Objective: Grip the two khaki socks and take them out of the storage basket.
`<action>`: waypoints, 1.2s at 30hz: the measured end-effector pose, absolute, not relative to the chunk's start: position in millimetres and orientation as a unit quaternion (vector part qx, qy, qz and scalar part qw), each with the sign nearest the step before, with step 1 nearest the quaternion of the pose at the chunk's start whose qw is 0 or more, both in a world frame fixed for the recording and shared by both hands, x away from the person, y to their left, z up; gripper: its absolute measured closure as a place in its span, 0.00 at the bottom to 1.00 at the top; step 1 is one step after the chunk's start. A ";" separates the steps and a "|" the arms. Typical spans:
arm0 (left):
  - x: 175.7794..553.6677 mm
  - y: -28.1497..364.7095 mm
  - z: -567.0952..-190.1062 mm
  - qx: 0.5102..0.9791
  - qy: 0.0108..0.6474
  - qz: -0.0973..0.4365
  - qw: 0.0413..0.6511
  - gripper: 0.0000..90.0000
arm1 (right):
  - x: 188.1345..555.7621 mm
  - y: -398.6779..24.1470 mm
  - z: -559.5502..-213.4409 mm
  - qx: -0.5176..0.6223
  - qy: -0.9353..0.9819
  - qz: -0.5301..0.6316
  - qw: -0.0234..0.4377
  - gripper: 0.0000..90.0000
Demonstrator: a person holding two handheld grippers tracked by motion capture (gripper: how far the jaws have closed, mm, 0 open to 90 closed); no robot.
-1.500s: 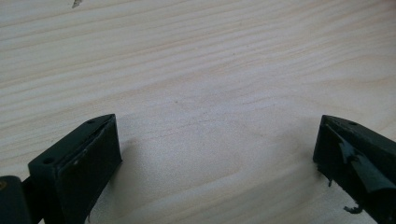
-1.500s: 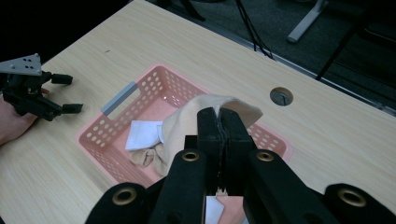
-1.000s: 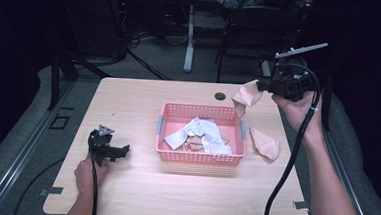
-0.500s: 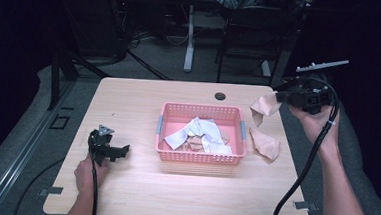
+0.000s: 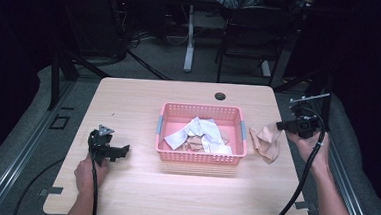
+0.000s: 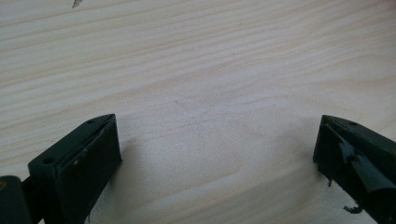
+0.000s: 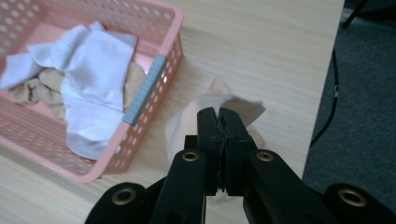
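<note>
A: Sitting mid-table, a pink plastic basket (image 5: 200,158) with perforated lattice walls and grey handle grips on its short sides holds a loose heap of socks: white socks (image 5: 201,133) crumpled on top, beige socks (image 7: 32,88) bunched underneath.

B: And the gripper on the right?

A: The right gripper (image 5: 279,126) is at the table's right edge, jaws pressed together on a beige sock (image 5: 268,142). In the right gripper view the pads meet with the soft knit fabric pinched between them (image 7: 219,114). The sock hangs down in limp folds just outside the basket's right wall, its lower part on the wood, beside the basket but not in it.

B: The other one?

A: The left gripper (image 5: 121,150) rests on the table (image 5: 143,104) well left of the basket, held by a hand (image 5: 88,172). Its black jaws stand spread wide in the left gripper view, bare wood grain between them, nothing gripped.

B: Surfaces?

A: The tabletop is pale wood-grain laminate with rounded corners and a round dark cable hole (image 5: 220,96) near the far edge. The basket is rigid and rectangular; the socks are soft, wrinkled and shapeless. Black cables trail from both grippers toward the near edge.
</note>
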State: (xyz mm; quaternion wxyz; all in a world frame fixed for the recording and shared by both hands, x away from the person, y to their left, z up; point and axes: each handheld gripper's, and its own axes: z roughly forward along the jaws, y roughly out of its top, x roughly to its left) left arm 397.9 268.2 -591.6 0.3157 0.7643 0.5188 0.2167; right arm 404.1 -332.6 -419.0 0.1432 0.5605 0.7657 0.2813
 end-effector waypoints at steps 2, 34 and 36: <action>397.9 268.2 -591.6 0.764 0.519 0.217 0.316 0.00 | 408.1 -333.3 -435.7 0.564 0.770 0.269 0.129 0.98; 397.8 268.2 -591.8 0.764 0.519 0.217 0.317 0.00 | 401.2 -327.4 -492.9 0.579 0.772 0.246 0.088 0.41; 397.9 268.2 -591.8 0.764 0.519 0.217 0.317 0.00 | 395.0 -327.2 -487.2 0.576 0.772 0.252 0.095 0.32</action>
